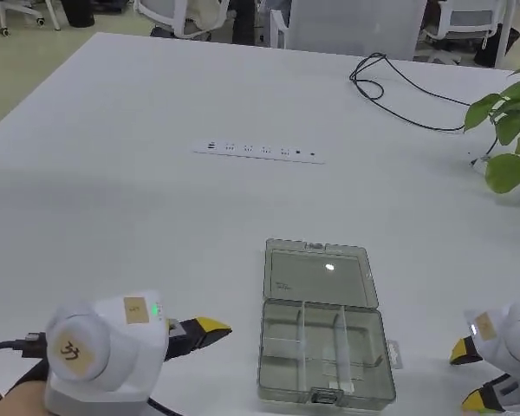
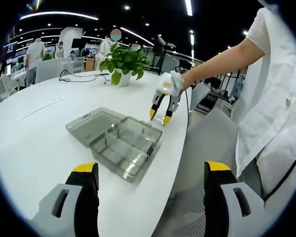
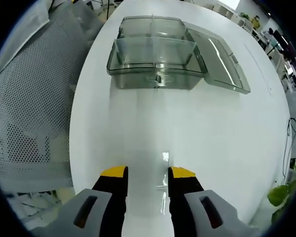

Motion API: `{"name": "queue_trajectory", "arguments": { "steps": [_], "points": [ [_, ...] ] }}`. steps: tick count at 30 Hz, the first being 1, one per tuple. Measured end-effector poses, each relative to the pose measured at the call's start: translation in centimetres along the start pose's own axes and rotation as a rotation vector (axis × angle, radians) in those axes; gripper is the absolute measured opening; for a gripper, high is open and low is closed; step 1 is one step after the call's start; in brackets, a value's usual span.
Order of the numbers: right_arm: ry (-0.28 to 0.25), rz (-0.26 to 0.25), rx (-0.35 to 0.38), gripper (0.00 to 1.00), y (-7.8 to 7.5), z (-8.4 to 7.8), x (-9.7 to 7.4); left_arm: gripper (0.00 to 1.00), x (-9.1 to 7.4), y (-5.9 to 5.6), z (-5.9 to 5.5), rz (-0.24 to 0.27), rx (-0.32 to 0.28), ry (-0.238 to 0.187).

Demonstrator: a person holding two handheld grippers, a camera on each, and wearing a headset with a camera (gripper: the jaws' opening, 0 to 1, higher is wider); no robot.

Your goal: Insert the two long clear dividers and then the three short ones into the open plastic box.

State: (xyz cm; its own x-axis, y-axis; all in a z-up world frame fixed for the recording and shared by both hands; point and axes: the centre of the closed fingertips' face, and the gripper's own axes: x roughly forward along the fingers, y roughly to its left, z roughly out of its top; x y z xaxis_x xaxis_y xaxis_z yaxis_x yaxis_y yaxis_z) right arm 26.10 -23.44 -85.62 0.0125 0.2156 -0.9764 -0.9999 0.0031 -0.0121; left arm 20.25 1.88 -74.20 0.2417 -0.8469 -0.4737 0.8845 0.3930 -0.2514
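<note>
Head view, box: open clear grey plastic box (image 1: 282, 381) sat on the white table (image 1: 113, 173) close to the near edge, with its lid (image 1: 319, 276) lying flat on the far side.
Head view, dividers: two long clear dividers (image 1: 340, 342) stood upright inside the box, running front to back.
Head view, loose bit: small clear piece (image 1: 393, 354) lay just beside the box's right wall, too tiny to say what it was.
Head view, grippers: left gripper (image 1: 204, 334) hung low to the left of the box and right gripper (image 1: 474, 374) to the right of it, neither touching it.
Head view, far stuff: white power strip (image 1: 260, 152), black cable (image 1: 399, 87) and green leafy plant (image 1: 507, 130) were well beyond the box.
Left gripper view, tool: jaws were spread wide over the table edge, with the box (image 2: 116, 165) ahead and the right gripper (image 2: 159, 117) past it with its tips apart.
Right gripper view, tool: right gripper (image 3: 148, 173) had only a narrow gap between its jaws. Something faint and clear showed in there, but honestly I couldn't tell if it was pinching anything.
Right gripper view, box: box (image 3: 153, 79) sat ahead with its latch side facing and its lid (image 3: 217, 59) off to the right.
</note>
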Motion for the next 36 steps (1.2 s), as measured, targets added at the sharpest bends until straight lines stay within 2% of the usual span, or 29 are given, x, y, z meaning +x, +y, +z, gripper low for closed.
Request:
{"name": "queue_trajectory", "arguments": {
  "steps": [7,14,19,23,27,30,33,36],
  "points": [
    [-0.004,-0.032,0.003,0.33,0.0,0.3,-0.6,0.89,-0.2,0.1,0.3,0.007,0.004,-0.005],
    [-0.062,-0.091,0.028,0.33,0.0,1.7,-3.2,0.89,-0.3,0.1,0.6,0.002,0.012,-0.008],
    [-0.100,-0.119,0.040,0.33,0.6,3.1,-5.1,0.89,-0.4,0.0,1.2,-0.001,0.010,-0.023],
    [-0.120,-0.143,0.037,0.33,1.0,4.4,-6.7,0.88,-0.3,0.0,2.2,0.000,0.005,-0.037],
    [-0.159,-0.170,0.028,0.33,1.4,6.5,-8.4,0.87,-0.1,-0.2,4.0,-0.009,-0.039,-0.095],
    [-0.175,-0.192,0.004,0.33,1.7,8.2,-9.5,0.86,0.3,-0.3,4.9,-0.007,-0.080,-0.122],
    [-0.193,-0.209,-0.026,0.33,2.2,10.2,-10.7,0.85,0.7,-0.7,6.6,-0.033,-0.163,-0.190],
    [-0.211,-0.221,-0.047,0.33,2.5,11.9,-11.6,0.82,1.2,-1.2,7.8,-0.061,-0.237,-0.231]
  ]
}}
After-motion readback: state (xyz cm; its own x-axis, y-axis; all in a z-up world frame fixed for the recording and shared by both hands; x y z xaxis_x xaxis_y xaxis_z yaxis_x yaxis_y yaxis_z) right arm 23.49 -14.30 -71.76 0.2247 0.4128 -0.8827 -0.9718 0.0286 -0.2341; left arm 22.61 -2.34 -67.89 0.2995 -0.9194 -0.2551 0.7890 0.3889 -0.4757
